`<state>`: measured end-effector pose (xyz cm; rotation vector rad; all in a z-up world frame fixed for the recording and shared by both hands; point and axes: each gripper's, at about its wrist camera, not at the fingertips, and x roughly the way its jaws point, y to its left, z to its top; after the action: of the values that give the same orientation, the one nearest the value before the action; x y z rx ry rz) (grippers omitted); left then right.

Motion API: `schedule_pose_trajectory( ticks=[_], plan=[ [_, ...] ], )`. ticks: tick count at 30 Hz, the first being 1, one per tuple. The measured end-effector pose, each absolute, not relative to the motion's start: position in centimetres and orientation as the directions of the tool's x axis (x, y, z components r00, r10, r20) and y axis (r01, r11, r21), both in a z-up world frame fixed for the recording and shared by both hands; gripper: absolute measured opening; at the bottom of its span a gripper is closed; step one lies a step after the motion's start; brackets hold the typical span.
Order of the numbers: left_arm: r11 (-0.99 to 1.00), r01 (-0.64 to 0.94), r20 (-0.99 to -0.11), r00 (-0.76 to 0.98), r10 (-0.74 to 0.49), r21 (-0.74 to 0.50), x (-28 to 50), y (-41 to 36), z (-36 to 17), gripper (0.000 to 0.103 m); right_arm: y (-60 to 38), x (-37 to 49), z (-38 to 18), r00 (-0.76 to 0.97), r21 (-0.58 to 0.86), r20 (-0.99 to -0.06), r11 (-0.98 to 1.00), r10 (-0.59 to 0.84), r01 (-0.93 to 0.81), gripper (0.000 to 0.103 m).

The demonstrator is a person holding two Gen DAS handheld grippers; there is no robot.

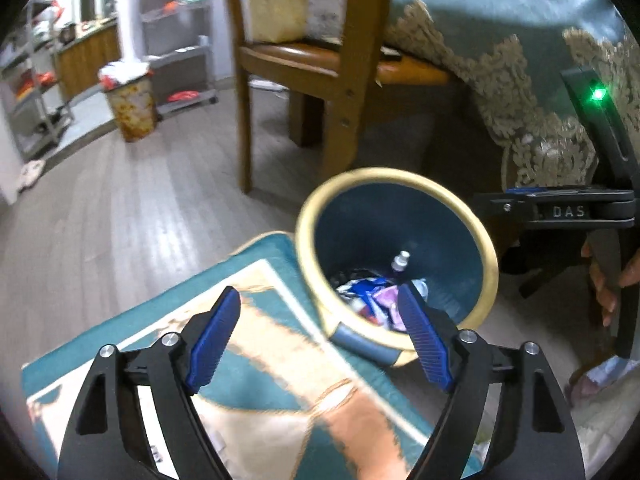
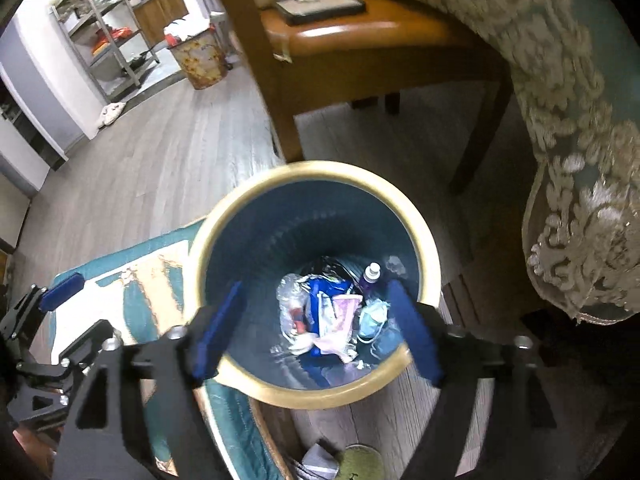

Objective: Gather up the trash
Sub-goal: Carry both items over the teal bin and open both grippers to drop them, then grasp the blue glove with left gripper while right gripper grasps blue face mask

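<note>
A round trash bin with a cream rim [image 1: 308, 216] and dark blue inside stands on the floor at the corner of a rug. It holds a heap of trash [image 2: 324, 316]: crumpled wrappers, clear plastic, a small purple bottle [image 2: 370, 276] and a blue face mask [image 2: 372, 316]. My right gripper [image 2: 316, 285] hangs straight over the bin's mouth, open, with nothing between its blue pads. My left gripper [image 1: 318, 292] is open and empty too, above the bin's near left rim and the rug. The right gripper's black body [image 1: 560, 212] shows at the right of the left wrist view, with a hand on it.
A wooden chair [image 2: 360, 40] with a dark flat item on its seat stands just behind the bin. A teal lace-edged tablecloth [image 2: 572, 140] hangs at the right. The teal and beige rug [image 1: 256, 360] lies left of the bin. A second patterned bin [image 1: 132, 108] and metal shelves stand far back.
</note>
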<state>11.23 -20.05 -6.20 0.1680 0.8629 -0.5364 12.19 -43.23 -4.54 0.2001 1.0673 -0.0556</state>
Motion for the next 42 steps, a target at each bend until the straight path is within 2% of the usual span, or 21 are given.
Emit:
schedule_pose_trajectory(
  ticks=[3, 5, 9, 12, 16, 19, 25, 32, 40, 42],
  plan=[
    [0.879, 0.473, -0.757, 0.557, -0.342, -0.049, 10.2, -17.6, -5.0, 0.081, -41.6, 11.8, -3.4, 0.51, 0.113, -0.86, 0.986, 0.037, 0.119, 0.094],
    [0.895, 0.445, -0.751, 0.577, -0.32, -0.04, 9.3, -15.5, -4.1, 0.081, -40.5, 11.5, -2.7, 0.526, 0.108, -0.85, 0.989, 0.041, 0.097, 0.097],
    [0.925, 0.378, -0.735, 0.613, -0.29, -0.05, 7.6, -11.1, -2.5, 0.082, -37.5, 10.9, -2.4, 0.525, 0.12, -0.848, 0.991, 0.07, 0.06, 0.097],
    [0.949, 0.309, -0.72, 0.643, -0.261, -0.068, 6.3, -6.9, -1.5, 0.089, -34.9, 10.5, -2.3, 0.512, 0.162, -0.85, 0.986, 0.123, 0.031, 0.097],
    [0.976, 0.201, -0.717, 0.669, -0.198, -0.082, 4.8, -1.4, -0.8, 0.089, -30.7, 10.0, -2.1, 0.513, 0.154, -0.846, 0.988, 0.149, -0.034, 0.097],
    [0.989, 0.12, -0.723, 0.676, -0.144, -0.086, 3.8, 2.3, -0.9, 0.089, -27.1, 9.3, -2.7, 0.496, 0.116, -0.856, 0.989, 0.145, -0.089, 0.097],
    [0.999, 0.016, -0.764, 0.644, -0.04, -0.039, 1.1, 8.4, -3.0, 0.089, -21.6, 7.7, -4.8, 0.457, 0.132, -0.872, 0.983, 0.176, -0.126, 0.097],
    [0.998, 0.016, -0.815, 0.577, -0.053, -0.053, -2.4, 12.3, -6.1, 0.089, -15.7, 4.8, -8.3, 0.382, 0.091, -0.907, 0.969, 0.176, -0.231, 0.097],
    [0.998, -0.006, -0.805, 0.592, -0.045, -0.061, -6.5, 11.7, -8.9, 0.089, -13.5, -1.3, -9.7, 0.477, 0.026, -0.862, 0.953, 0.174, -0.3, 0.097],
    [0.998, 0.035, -0.79, 0.61, -0.06, -0.048, -7.7, 10.6, -8.8, 0.083, -13.1, -3.2, -10.3, 0.494, 0.03, -0.848, 0.948, 0.192, -0.317, 0.096]
  ],
)
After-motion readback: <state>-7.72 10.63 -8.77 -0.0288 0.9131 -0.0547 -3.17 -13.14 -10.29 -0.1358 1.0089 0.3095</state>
